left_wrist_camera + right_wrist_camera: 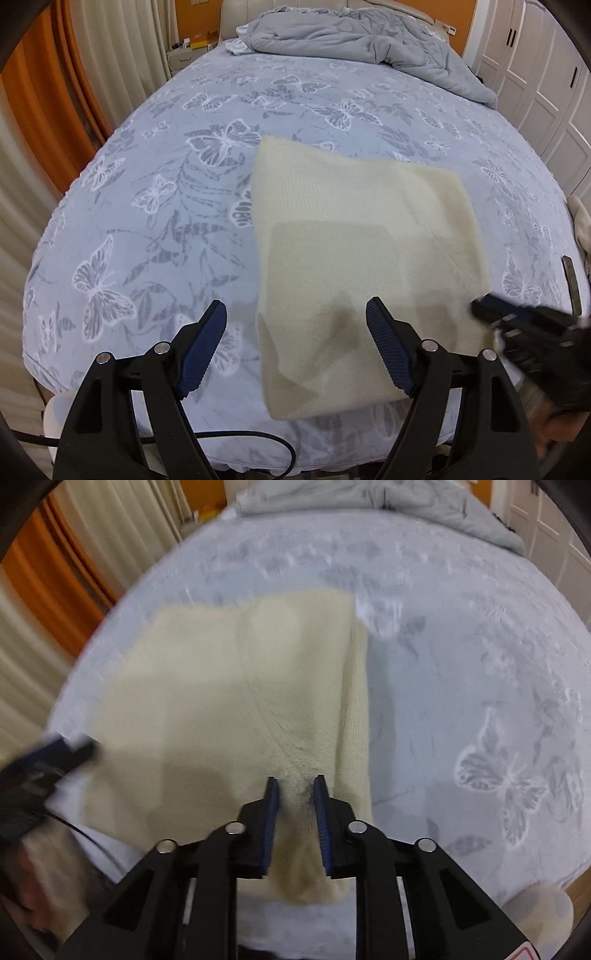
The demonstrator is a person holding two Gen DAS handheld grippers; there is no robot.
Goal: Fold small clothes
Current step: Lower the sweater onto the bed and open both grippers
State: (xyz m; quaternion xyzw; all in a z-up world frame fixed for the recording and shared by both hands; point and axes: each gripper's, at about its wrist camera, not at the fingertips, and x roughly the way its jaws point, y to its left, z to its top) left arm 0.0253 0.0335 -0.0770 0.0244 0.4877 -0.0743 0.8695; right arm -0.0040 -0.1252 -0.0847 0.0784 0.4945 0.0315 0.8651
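Big butterfly-print bed (pixel 155 206), and the cream knit garment (pixel 354 229) lies flat near its front edge. Right gripper (pixel 297 786) has pinched the near corner, narrow; left gripper (pixel 295 314) hangs wide, empty. I'd grab the other corner first, then lift evenly.

Motion-blurred in the left wrist view: right gripper (pixel 480 308), jaw state unreadable there. Smeared likewise in the right wrist view: left gripper (pixel 79 747) and cream knit garment (pixel 221 709) near the bed's (pixel 443 664) left edge.
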